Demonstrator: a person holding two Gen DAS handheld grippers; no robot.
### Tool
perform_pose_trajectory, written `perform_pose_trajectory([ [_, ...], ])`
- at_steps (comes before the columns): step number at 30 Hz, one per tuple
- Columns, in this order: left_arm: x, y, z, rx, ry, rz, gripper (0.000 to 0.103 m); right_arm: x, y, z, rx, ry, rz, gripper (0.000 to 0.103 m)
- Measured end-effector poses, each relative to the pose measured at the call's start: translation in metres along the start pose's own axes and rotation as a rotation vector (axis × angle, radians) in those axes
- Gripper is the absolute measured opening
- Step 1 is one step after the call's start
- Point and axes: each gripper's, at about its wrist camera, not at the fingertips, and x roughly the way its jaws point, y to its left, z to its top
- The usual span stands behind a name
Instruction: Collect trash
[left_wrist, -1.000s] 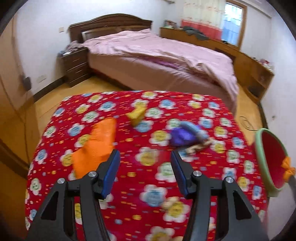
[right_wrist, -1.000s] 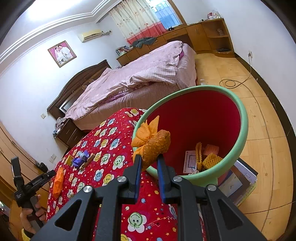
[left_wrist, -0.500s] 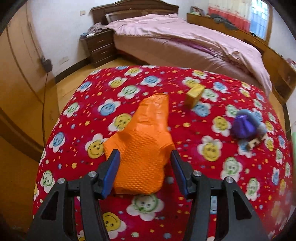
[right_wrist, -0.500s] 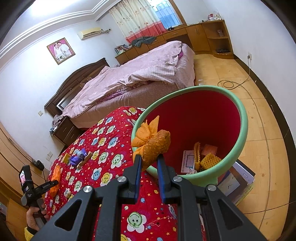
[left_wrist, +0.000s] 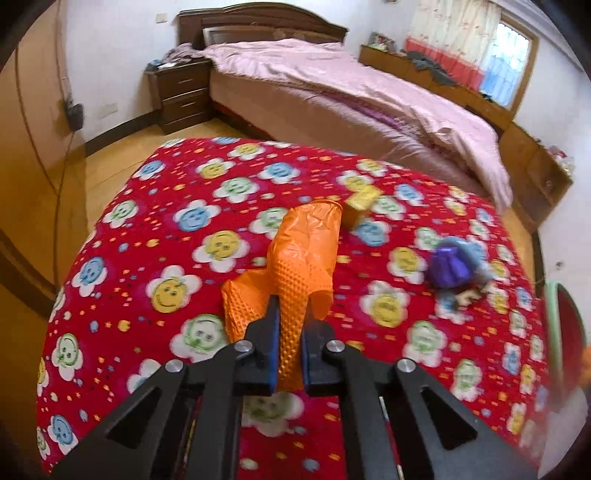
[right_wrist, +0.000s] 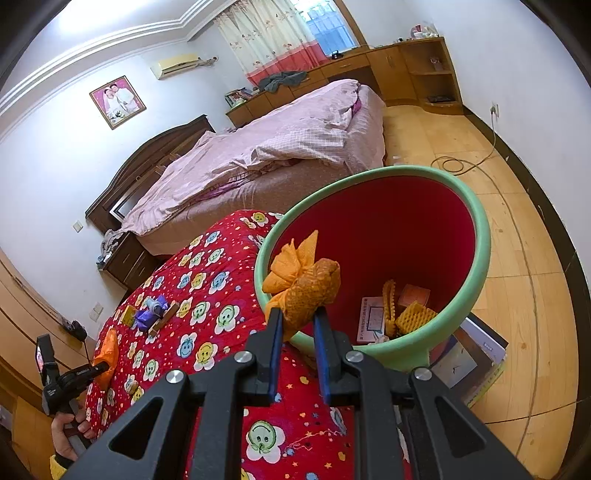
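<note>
Trash lies scattered over a bench (left_wrist: 155, 229) draped in a red plush cloth printed with smiling flowers. At the lower centre of the left wrist view, the left claw (left_wrist: 288, 339) is clenched on an orange glove (left_wrist: 303, 258), a thin rubbery thing with a raised diamond texture on its lower half and smooth, crinkled film toward the cuff; the glove rises from between the blue-padded fingers and droops back onto the cloth. Above and right of it sits a small yellow box (left_wrist: 360, 201), blurred. Further right lies a crumpled purple wrapper (left_wrist: 448, 264) beside a brownish stick-like scrap, both too smeared to make out well.

In the right wrist view, the right claw (right_wrist: 297, 325) at lower centre is clamped on a wadded orange glove ball (right_wrist: 306, 284), its knobbly surface bunched into a lump with smooth folds fanning out at the upper left. The wad hangs at the near rim of a round bin (right_wrist: 476, 236), mint green outside and red inside, standing just beside the bench edge. At the bottom of the bin rest a small printed card and yellow waffle-textured pieces. A pink-quilted bed (right_wrist: 266, 155) fills the upper middle of the frame.
</note>
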Motion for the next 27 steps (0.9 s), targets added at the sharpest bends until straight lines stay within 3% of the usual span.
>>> perform_pose_trajectory([
  [14,-0.06,-0.095,-0.011,0.143,-0.061,-0.253,0.008,-0.005,-0.026,-0.002,0.053,-0.019,-0.024,0.019],
  [27,-0.066,-0.204,-0.033,0.315,-0.004,-0.426,0.008,-0.002,-0.061,0.001,0.11,-0.033,-0.091,0.025],
])
